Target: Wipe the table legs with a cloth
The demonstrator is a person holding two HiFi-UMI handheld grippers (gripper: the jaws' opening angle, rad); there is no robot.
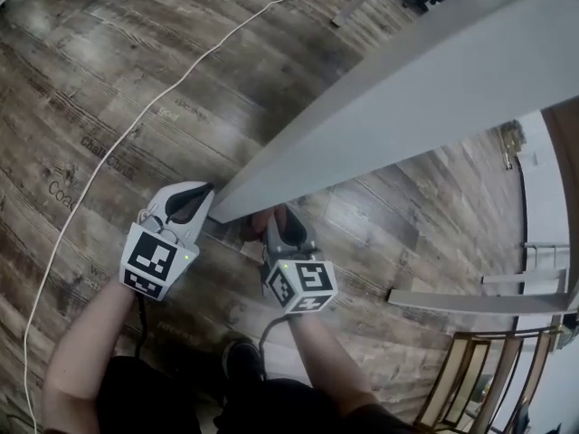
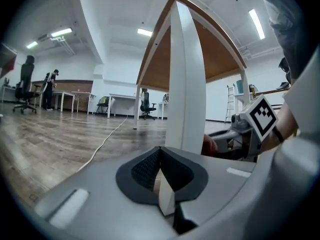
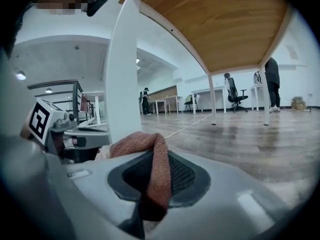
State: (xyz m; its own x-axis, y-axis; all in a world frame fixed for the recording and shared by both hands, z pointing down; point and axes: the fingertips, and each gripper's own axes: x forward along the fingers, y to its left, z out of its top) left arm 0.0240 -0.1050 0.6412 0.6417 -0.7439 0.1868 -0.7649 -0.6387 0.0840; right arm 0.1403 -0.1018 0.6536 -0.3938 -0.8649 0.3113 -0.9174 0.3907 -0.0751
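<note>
While my right claw (image 3: 155, 173) clamps the rust-red cloth (image 3: 142, 141) | white table leg (image 3: 122, 84) stands upright just ahead-left, between both claws | left claw (image 2: 162, 176) closed, empty | wipe should run vertically.

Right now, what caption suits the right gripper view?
Right gripper shut on a cloth beside the white table leg.

The head camera looked steeply down the white table leg (image 1: 380, 120), which ran from upper right to the left gripper (image 1: 185, 208) and right gripper (image 1: 282, 226) at lower centre. Each gripper camera sat low and close behind its jaws, facing that leg. The right's pinched cloth (image 3: 150, 169) filled its foreground, and each view caught the other gripper at its frame edge.
</note>
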